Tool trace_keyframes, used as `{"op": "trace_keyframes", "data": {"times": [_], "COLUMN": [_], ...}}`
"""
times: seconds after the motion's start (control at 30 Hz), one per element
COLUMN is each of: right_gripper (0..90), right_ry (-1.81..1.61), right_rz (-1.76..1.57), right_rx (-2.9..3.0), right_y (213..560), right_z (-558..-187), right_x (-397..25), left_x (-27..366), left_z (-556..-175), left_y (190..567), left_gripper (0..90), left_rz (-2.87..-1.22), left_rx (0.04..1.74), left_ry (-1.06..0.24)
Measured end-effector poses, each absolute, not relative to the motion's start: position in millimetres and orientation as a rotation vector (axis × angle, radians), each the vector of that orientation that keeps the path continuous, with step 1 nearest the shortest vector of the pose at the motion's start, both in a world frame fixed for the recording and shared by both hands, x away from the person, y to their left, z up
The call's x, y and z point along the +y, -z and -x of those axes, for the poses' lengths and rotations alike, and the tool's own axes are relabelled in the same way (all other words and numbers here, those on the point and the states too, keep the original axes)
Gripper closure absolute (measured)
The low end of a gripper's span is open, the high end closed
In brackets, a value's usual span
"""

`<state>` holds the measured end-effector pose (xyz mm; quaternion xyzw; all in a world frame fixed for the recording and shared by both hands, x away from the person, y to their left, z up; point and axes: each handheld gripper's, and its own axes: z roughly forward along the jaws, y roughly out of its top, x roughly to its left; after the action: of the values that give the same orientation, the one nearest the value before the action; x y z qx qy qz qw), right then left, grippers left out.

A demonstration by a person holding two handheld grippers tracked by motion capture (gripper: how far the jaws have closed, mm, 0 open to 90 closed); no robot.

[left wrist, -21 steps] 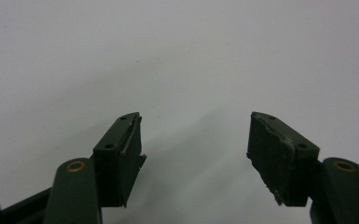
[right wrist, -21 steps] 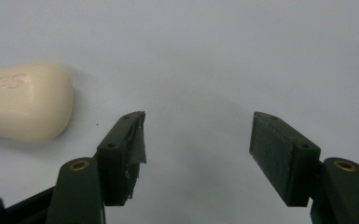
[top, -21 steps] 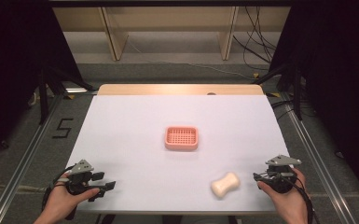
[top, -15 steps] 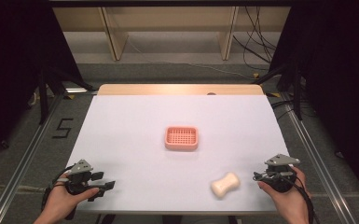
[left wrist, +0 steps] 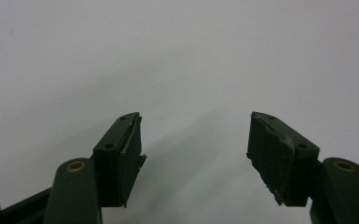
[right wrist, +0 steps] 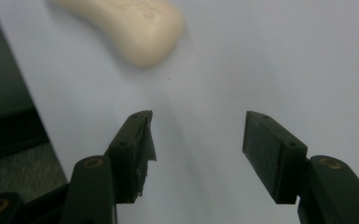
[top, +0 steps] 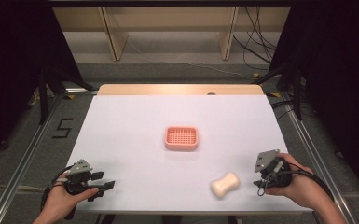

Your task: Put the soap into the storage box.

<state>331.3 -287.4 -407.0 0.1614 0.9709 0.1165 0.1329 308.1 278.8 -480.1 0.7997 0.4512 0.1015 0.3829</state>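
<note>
Right gripper (top: 263,181) & left gripper (top: 103,186): both jaws wide apart, empty; soap bar (top: 225,185) lies near-right of pink dish (top: 181,138), just beside right gripper; prob. hard, slick, light, so grip across narrow waist

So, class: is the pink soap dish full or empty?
Empty. The pink soap dish shows its bare slotted bottom; the soap bar lies apart on the table.

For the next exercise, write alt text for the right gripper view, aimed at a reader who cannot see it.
The right gripper hangs open over a white table, its two black jaws apart with nothing between them. A cream bar of soap lies on the table ahead, up and to the left, untouched.
</note>
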Motion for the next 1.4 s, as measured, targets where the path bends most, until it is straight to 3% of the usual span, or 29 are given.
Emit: {"op": "trace_keyframes", "data": {"times": [0.57,1.4], "right_gripper": [33.2,29.9], "right_ry": [-0.239,-0.171], "right_rz": [-0.298,-0.041], "right_rx": [3.0,3.034], "right_y": [414.2,430.5], "right_z": [-342.0,-360.0], "right_x": [-264.1,-220.0], "left_x": [278.3,278.2], "left_z": [-308.3,-309.1], "left_y": [481.3,482.9], "left_gripper": [34.6,34.6], "left_rz": [-2.045,-2.031], "left_rx": [1.152,1.166], "left_ry": [-0.245,-0.257]}}
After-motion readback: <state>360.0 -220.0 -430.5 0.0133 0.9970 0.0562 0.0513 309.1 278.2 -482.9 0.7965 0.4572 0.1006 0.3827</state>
